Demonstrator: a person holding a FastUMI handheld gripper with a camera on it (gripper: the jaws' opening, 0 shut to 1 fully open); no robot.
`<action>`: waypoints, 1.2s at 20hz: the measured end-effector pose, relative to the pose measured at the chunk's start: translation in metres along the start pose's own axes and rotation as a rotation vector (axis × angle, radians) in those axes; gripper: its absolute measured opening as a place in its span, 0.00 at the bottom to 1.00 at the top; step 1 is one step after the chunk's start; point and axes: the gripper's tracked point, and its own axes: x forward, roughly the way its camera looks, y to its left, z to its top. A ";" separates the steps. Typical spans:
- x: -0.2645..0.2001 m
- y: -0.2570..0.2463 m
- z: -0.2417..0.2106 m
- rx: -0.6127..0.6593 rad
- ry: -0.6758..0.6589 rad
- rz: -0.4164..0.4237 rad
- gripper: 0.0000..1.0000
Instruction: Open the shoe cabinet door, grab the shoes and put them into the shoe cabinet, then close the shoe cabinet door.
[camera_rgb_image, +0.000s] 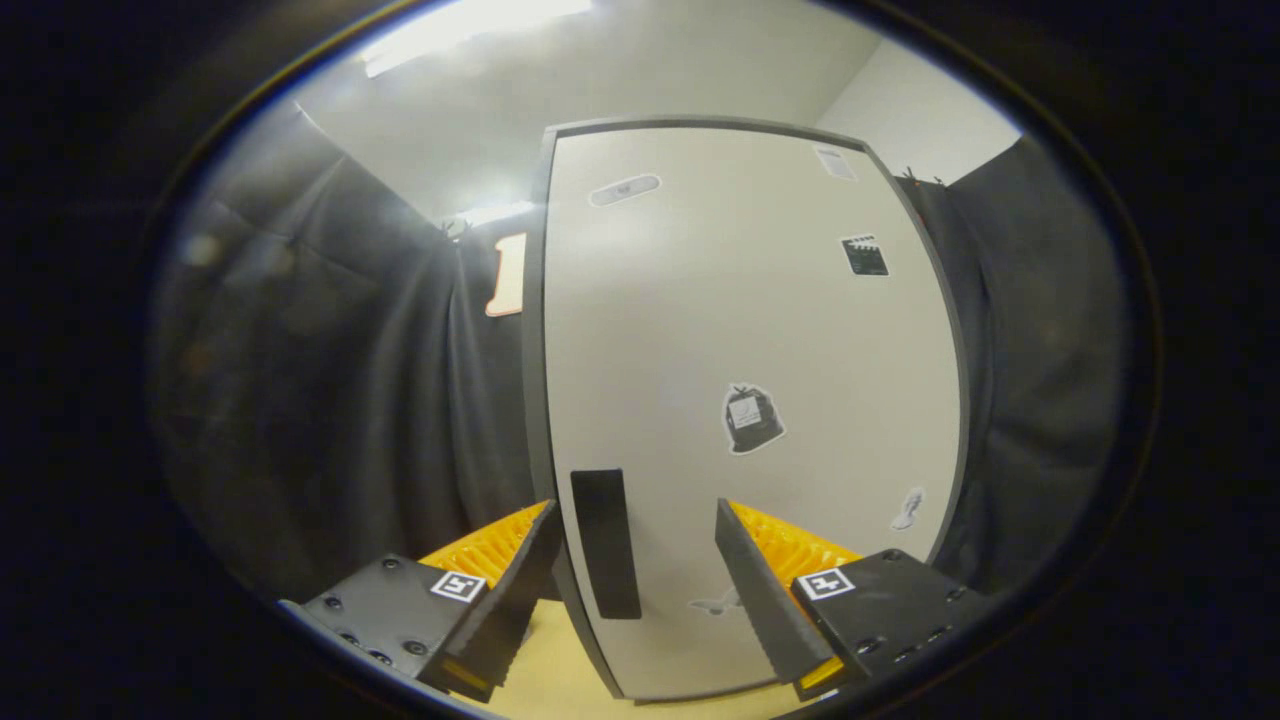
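A recording booth: black cloth walls (330, 400) hung around a shoe cabinet (750, 330)

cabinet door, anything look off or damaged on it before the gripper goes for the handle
Nothing stands out. The cabinet door looks closed and flat in its dark frame, with no visible cracks or dents. The dark handle sits straight near its lower left edge, and a few stickers lie flat. The gripper is open, fingers either side of the handle.
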 end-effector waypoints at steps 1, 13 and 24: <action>0.001 0.001 0.000 0.000 -0.001 -0.001 0.97; 0.033 0.011 -0.021 0.008 0.036 0.017 0.82; 0.042 0.020 -0.045 -0.032 0.081 0.030 0.58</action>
